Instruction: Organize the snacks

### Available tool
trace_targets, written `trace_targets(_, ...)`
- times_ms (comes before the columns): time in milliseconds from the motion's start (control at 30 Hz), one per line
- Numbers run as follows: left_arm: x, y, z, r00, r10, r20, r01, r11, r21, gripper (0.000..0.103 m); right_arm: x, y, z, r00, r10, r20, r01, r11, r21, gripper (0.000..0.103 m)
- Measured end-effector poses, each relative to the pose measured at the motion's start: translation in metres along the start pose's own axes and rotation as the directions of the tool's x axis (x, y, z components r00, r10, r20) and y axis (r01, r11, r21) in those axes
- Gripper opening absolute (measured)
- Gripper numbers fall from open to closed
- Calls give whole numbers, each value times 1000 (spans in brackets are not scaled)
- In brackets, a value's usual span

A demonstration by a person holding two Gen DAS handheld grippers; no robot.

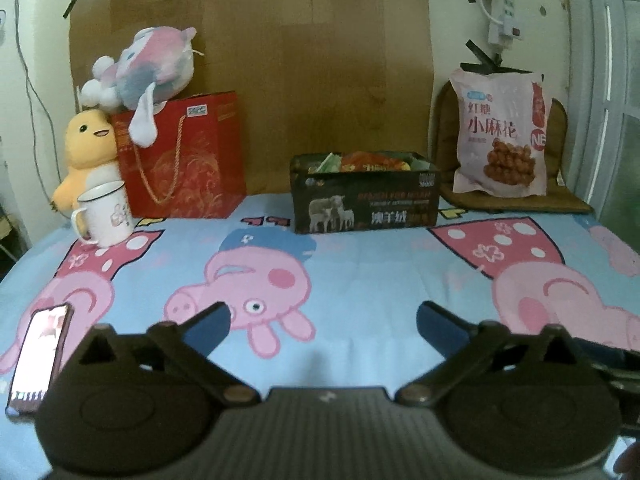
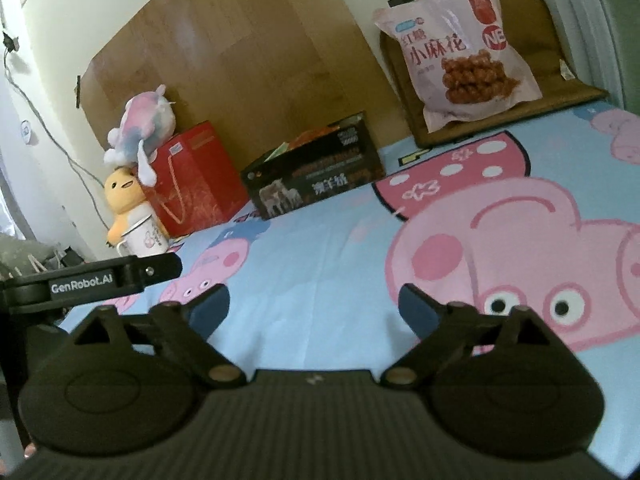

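The dark snack box (image 1: 366, 194), full of packets, sits at the back edge of the pig-print bed sheet (image 1: 360, 280), its long side running along the wall, while the left gripper (image 1: 322, 320) and right gripper (image 2: 314, 300) are both wide open, holding nothing.
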State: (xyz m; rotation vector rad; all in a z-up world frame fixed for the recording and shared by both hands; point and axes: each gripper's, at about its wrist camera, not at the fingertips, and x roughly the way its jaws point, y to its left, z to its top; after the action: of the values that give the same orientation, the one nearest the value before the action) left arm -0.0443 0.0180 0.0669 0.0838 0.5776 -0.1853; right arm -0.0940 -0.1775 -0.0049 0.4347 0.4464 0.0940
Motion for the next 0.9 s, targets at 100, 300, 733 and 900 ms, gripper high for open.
trace_targets(100,-5,0,-6,1000,23,-12,-23,1000,-1,103,-3,6,-3,1000,9,-10,-9,1000,-14,97)
trace_targets(300,-8,3,-13,996,85,-29,-85,996,-5,103,-7,12,-8,1000,24,-13,-25,1000,-10,103)
trace_targets(733,2,-10,-22,965,261,-26,-257,960,113,103,-1,14,-15,999,36,-33,-36,999,-2,103)
trace_targets(900,7,-14,-23,963,269,-22,-263,955,139,103,2,13,-17,999,36,-37,-36,999,-4,103)
